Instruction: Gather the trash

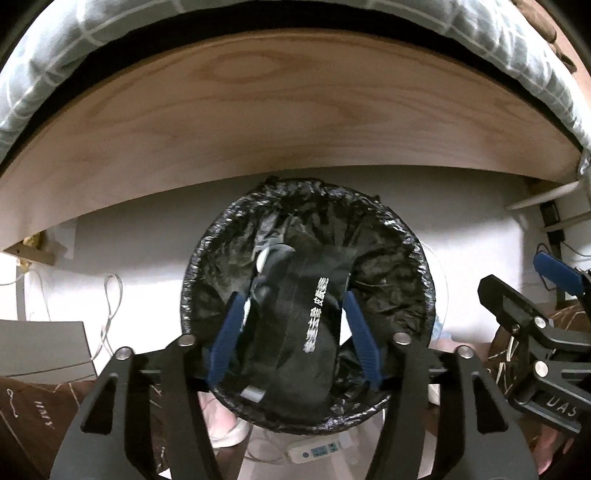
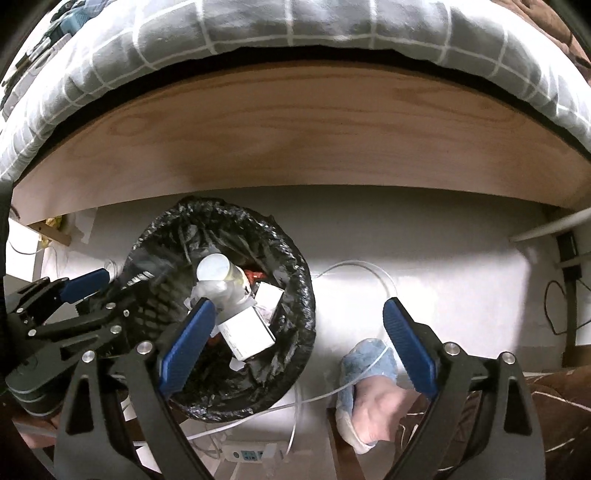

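The left gripper (image 1: 291,332) is standing apart around a black pouch (image 1: 306,332) with unreadable white characters, over the round black-lined trash bin (image 1: 406,236). The right gripper (image 2: 295,347), jaws wide and empty, is hovering beside it; "UAS" is showing on its body.

1. The bin liner (image 2: 299,295) is thin black plastic, crinkled and glossy.
2. The black pouch (image 1: 295,332) looks like matt plastic film with silver print.
3. The cartons (image 2: 247,332) in the bin are smooth white card.
4. The bed board (image 1: 277,122) is pale wood with visible grain, matt.
5. The bedding (image 2: 295,26) is soft grey checked cloth.
6. The gripper pads (image 2: 406,347) are ribbed blue rubber or plastic on matt black arms with shiny metal screws.
7. The slipper (image 2: 354,373) is fuzzy blue cloth.
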Demonstrator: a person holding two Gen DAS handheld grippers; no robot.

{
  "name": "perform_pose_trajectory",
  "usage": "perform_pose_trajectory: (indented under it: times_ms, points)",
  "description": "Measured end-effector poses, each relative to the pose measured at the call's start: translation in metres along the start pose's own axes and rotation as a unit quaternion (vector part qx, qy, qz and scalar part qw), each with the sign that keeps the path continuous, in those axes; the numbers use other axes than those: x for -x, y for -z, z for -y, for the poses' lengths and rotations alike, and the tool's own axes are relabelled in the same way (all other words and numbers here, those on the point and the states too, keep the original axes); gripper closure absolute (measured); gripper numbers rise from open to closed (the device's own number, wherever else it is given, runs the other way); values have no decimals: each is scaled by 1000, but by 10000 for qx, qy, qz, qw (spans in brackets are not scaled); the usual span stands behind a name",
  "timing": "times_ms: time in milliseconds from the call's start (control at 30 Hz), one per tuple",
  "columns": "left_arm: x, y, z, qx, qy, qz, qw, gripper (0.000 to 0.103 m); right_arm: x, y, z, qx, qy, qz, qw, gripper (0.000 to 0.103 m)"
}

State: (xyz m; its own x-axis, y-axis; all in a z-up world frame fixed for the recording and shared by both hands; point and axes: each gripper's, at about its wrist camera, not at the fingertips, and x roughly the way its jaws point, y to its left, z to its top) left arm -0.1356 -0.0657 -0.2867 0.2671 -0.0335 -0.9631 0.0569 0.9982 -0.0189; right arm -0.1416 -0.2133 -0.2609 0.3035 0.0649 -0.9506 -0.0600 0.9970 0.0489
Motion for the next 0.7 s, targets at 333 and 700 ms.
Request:
perform_pose_trajectory:
  times_ms: [333, 700]
  points:
    - [47, -9, -25, 213, -380, 697, 9966, 6, 36, -15, -17, 185, -92, 533, 9984, 15]
    - [142, -18, -42, 510, -300, 1498, 9869, 6, 122, -34, -29, 311, -41, 1414, 9895, 15]
